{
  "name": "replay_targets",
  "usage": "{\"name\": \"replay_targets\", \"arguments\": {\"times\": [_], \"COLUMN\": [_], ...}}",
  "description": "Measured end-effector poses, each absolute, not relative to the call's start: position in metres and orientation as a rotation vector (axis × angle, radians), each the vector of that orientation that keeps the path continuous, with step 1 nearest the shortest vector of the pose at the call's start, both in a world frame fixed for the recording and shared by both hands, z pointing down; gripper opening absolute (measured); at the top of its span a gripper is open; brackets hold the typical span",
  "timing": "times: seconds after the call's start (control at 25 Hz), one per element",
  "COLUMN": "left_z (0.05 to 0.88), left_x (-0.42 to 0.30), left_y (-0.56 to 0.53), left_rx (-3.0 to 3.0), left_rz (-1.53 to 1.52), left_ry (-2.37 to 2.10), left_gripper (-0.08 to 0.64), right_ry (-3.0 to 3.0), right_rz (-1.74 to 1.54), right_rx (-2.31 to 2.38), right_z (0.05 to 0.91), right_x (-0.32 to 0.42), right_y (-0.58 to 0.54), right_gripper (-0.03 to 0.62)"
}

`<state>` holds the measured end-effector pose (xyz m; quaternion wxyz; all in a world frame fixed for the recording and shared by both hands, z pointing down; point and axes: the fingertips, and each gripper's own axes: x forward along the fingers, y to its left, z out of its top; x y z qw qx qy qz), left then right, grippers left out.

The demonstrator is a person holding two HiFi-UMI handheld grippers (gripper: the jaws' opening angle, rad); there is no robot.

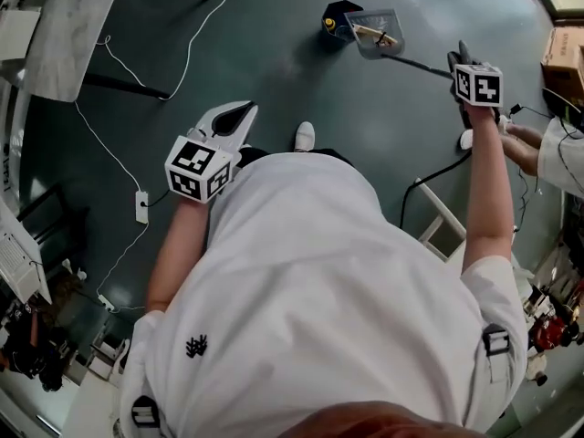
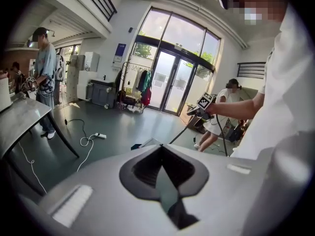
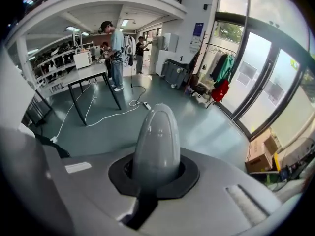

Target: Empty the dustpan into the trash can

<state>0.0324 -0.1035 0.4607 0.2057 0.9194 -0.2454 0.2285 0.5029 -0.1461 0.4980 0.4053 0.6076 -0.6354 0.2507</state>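
Observation:
A clear grey dustpan [image 1: 375, 34] with bits of litter in it hangs over the floor beside a small dark trash can [image 1: 338, 14]. Its long thin handle [image 1: 422, 64] runs back to my right gripper [image 1: 462, 62], which is shut on it. The handle's rounded grey end [image 3: 156, 141] sticks up between the jaws in the right gripper view. My left gripper [image 1: 239, 117] is held low by my body, shut with nothing in it. In the left gripper view the right gripper [image 2: 203, 110] and the dustpan [image 2: 147, 143] show beyond the left gripper's jaws.
A grey table [image 1: 68, 26] stands at the far left, with white cables [image 1: 109, 149] and a power strip [image 1: 141, 206] on the floor. A cardboard box [image 1: 564, 53], another person's arm [image 1: 547, 153] and a white frame [image 1: 443, 226] crowd the right. My shoe [image 1: 304, 136] is below the dustpan.

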Motion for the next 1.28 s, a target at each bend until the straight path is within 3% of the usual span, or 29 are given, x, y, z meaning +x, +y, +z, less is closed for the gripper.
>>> {"name": "replay_targets", "arguments": {"times": [0.48, 0.92, 1.28], "left_z": [0.469, 0.483, 0.487], "left_x": [-0.005, -0.044, -0.078], "left_y": [-0.121, -0.105, -0.103], "left_rx": [2.484, 2.428, 2.412], "left_rz": [0.625, 0.618, 0.631], "left_ry": [-0.814, -0.816, -0.833], "left_gripper": [0.055, 0.056, 0.055], "right_ry": [-1.434, -1.187, -0.953], "right_rz": [0.011, -0.454, -0.758], "right_rx": [1.015, 0.379, 0.015], "right_z": [0.532, 0.610, 0.635], "right_x": [0.420, 0.299, 0.282], "right_y": [-0.247, -0.222, -0.181], "right_gripper": [0.000, 0.000, 0.000]}}
